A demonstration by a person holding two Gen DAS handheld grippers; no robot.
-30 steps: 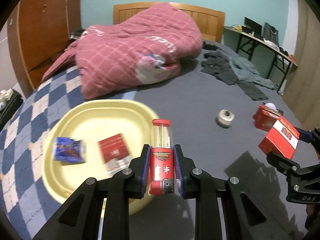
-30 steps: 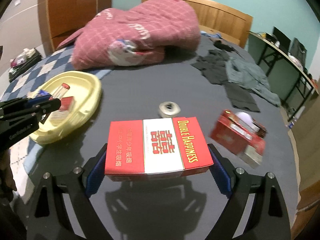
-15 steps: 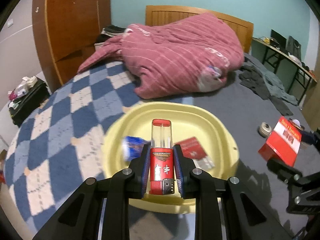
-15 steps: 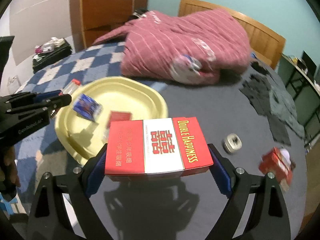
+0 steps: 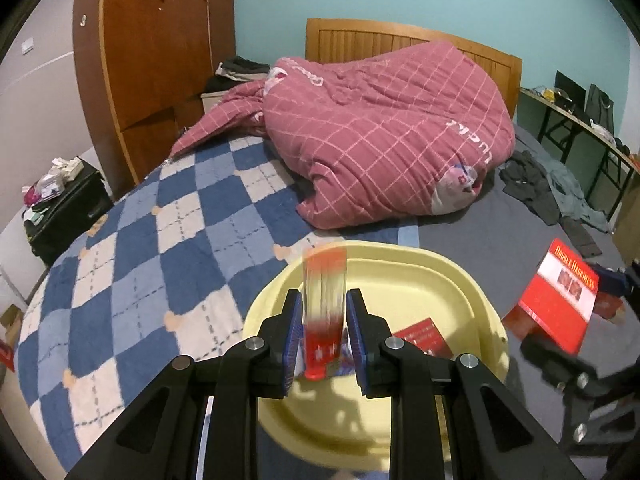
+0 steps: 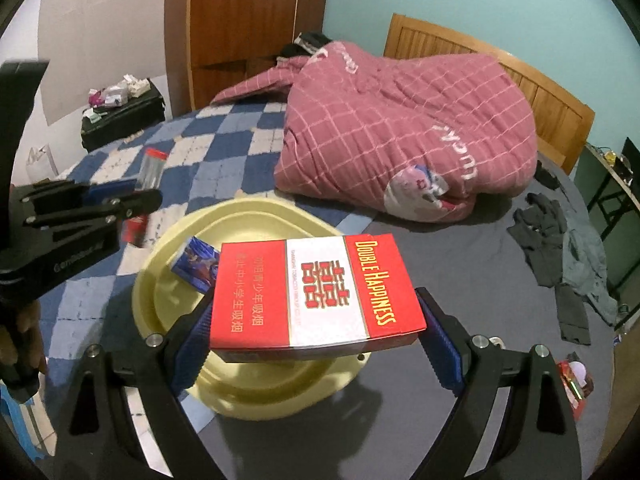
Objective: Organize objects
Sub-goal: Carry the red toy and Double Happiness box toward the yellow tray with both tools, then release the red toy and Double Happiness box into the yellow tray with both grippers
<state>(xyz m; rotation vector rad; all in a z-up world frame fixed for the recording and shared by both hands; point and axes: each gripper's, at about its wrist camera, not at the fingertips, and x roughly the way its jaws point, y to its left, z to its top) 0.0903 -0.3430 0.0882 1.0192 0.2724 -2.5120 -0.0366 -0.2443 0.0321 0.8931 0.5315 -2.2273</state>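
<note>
Lighter (image 5: 324, 312), blurred, sits between the left gripper's (image 5: 323, 334) parted jaws over the basin (image 5: 472, 292); right gripper (image 6: 316, 320) clamps a carton (image 6: 316, 292).

Red Double Happiness carton (image 6: 316, 296) between right gripper (image 6: 316, 320) fingers (image 6: 192, 328), above yellow basin (image 6: 256, 384).

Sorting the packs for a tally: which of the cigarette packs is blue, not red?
The small blue pack lying in the yellow basin, near its left rim. The Double Happiness carton in the right gripper is red and white.
</note>
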